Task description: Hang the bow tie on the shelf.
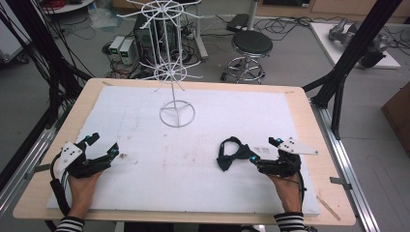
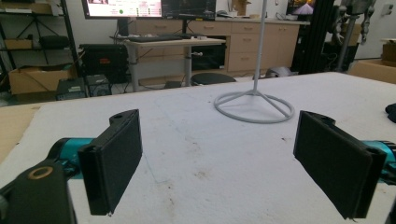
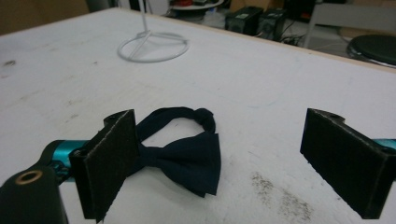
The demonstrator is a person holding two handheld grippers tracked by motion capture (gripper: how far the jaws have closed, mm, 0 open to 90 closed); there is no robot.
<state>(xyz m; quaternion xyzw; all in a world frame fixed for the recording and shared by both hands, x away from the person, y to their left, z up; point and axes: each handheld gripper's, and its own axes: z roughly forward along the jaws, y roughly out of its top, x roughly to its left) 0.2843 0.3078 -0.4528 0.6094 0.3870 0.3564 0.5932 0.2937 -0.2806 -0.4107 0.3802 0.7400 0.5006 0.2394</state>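
Observation:
A dark navy bow tie [image 1: 228, 153] with its neck strap looped behind it lies flat on the white foam sheet [image 1: 193, 169], right of centre. My right gripper [image 1: 264, 150] rests on the sheet just right of it and is open. In the right gripper view the bow tie [image 3: 187, 156] lies just ahead of the right gripper [image 3: 229, 163], partly hidden behind the jaw at the left, and nothing is held. My left gripper [image 1: 104, 143] rests open near the sheet's left edge. The left gripper [image 2: 224, 163] has only bare stained foam between its jaws.
A white wire display rack [image 1: 170, 72] with hook arms stands on a ring base [image 1: 177, 114] at the back centre of the sheet; the base [image 2: 254, 106] also shows ahead of my left gripper. Beyond the wooden table [image 1: 309, 125] are a stool [image 1: 251, 46], boxes and cables.

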